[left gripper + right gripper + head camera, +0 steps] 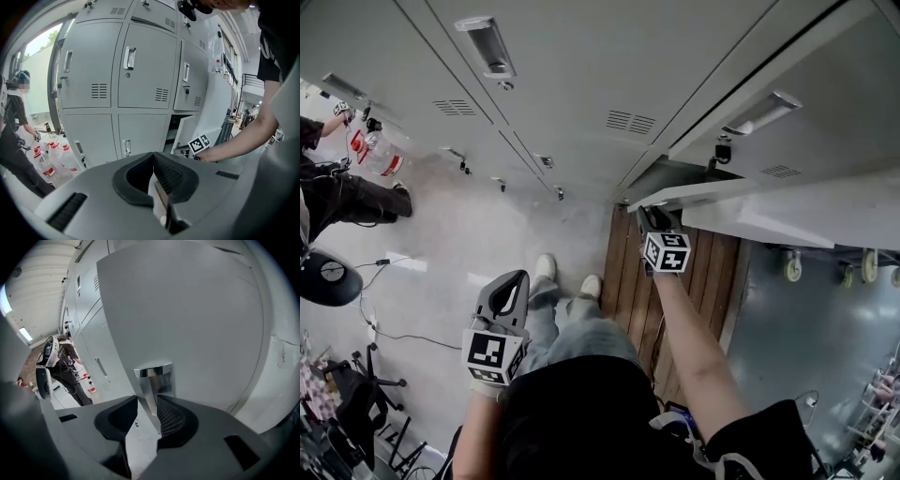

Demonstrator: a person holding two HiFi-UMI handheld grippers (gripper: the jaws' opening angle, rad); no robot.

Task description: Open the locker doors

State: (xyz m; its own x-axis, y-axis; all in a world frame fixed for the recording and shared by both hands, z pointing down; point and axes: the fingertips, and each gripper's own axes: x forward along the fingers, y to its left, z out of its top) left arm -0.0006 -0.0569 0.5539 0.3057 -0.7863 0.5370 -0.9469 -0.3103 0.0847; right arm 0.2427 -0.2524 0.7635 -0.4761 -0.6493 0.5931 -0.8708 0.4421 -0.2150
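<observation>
My right gripper (147,403) sat closest in, its jaws apart with the chrome handle (153,377) of the open door (197,305) between them; the pad on the right side lay against the metal, while the other showed a sliver of grey panel beside it, so I judged the hold not yet clamped; the handle was the only part of that flat door a pull could catch, which is why the jaws straddled it. The door stood swung out from the lockers (140,47), so the task's thing was at and just beyond those jaws.

My left gripper (153,157) had its jaws clenched tip to tip on nothing; it hung low and well back from the lockers, to my mind to keep out of the door's swing.

Beyond the left jaws I counted three doors in the row straight ahead, one handle on each; under them were two shut doors, also one handle each; to the right of those jaws was the one open door, with my right gripper at it. Far off to their left stood one person (11,126) beside a cluster of bottles (44,164) on the floor; those were too crowded for me to count.
</observation>
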